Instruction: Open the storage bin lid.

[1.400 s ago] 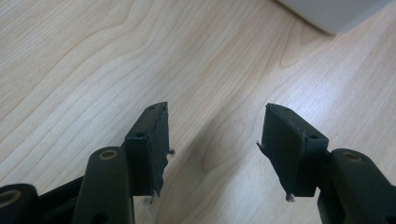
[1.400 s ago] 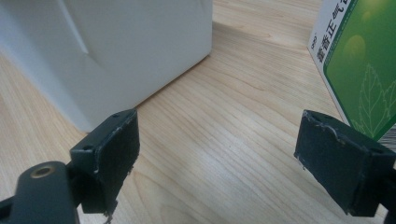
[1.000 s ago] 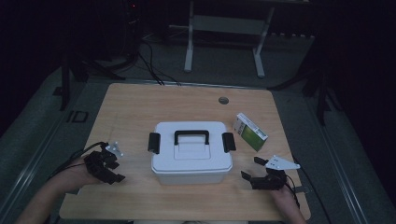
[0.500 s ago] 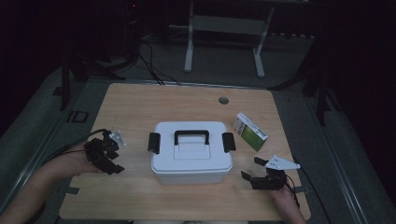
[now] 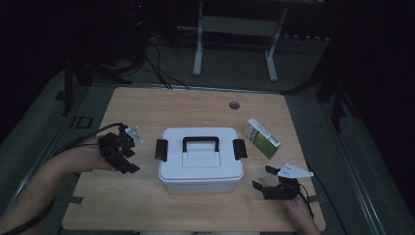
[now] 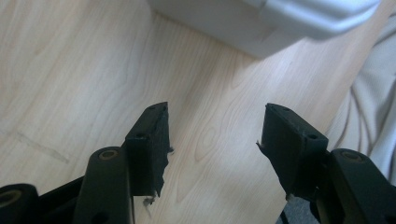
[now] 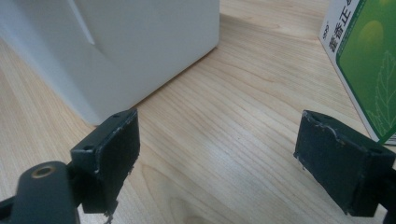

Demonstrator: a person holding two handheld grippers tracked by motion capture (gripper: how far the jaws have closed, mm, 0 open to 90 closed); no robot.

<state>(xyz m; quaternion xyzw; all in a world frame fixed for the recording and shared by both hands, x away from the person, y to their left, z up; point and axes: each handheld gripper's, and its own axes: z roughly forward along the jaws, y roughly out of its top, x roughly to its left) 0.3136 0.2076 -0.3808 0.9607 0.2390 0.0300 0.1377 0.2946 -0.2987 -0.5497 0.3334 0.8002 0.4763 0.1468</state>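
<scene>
At the left of the high view we see the left gripper (image 5: 128, 151), held above the wooden worktop (image 5: 147, 105) just left of the white box (image 5: 200, 164), its jaws apart with nothing between them; the left gripper view shows only bare wood in the gap between its black pads (image 6: 149, 140). The box sits at the middle of the worktop, nearer the front edge than the back. It is a rectangular white plastic container with rounded corners, a lid that overhangs the body a little, one black carrying handle (image 5: 200, 142) lying along the middle of the lid, and two black clasps, one on the left end (image 5: 161, 149) and one on the right end (image 5: 239, 149). Right of the box and a little farther back lies one small green-and-white carton (image 5: 263, 138), flat and at an angle, apart from the box. At the front right the right gripper (image 5: 264, 177) rests low by the worktop, near the box's front right corner, its jaws wide apart and empty. So we count one box, one handle, two clasps, one carton, two grippers, and one small round hole (image 5: 234, 105) near the back edge of the worktop. The room beyond the worktop is dark, and we make out little there. In both gripper views the box is cut off by the frame, and in the right gripper view the carton (image 7: 369, 60) shows only in part, its print too clipped to read.
</scene>
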